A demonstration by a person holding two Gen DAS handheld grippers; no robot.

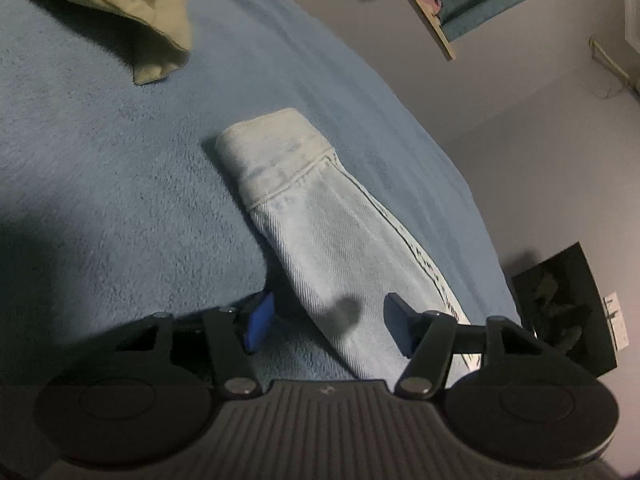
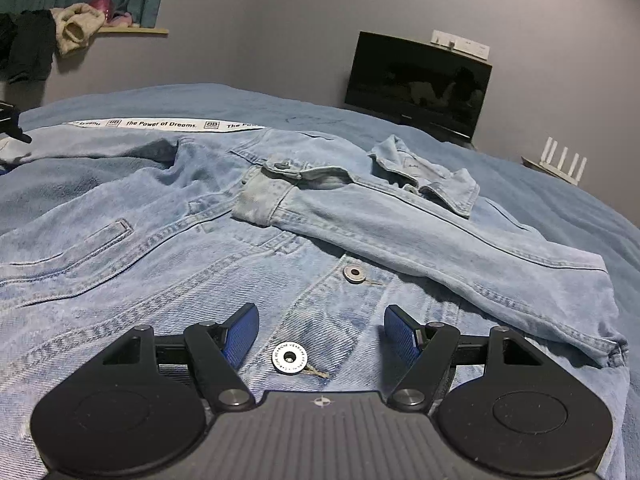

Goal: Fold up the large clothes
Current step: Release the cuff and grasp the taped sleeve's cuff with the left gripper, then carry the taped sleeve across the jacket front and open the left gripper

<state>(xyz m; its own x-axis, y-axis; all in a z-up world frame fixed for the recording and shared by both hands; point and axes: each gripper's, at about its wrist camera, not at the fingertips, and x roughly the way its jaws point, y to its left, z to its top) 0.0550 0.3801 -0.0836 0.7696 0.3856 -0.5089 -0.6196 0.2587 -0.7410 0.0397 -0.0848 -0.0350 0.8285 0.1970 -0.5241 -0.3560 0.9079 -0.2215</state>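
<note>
A light blue denim jacket (image 2: 160,240) lies front up on a blue blanket (image 2: 560,200). One sleeve (image 2: 400,224) is folded across the chest, its cuff near the middle. My right gripper (image 2: 320,332) is open just above the button placket, a metal button (image 2: 289,357) between its fingers. In the left wrist view the other sleeve (image 1: 340,248) stretches out flat, its cuff (image 1: 272,156) at the far end, a white printed strip (image 1: 432,276) along its edge. My left gripper (image 1: 328,320) is open, its fingers on either side of that sleeve, not closed on it.
A tan garment (image 1: 120,8) lies on the blanket (image 1: 100,180) at the far left. A dark TV screen (image 2: 416,84) and a white router (image 2: 560,164) stand by the grey wall. Clothes hang at a shelf (image 2: 72,28) under a green curtain.
</note>
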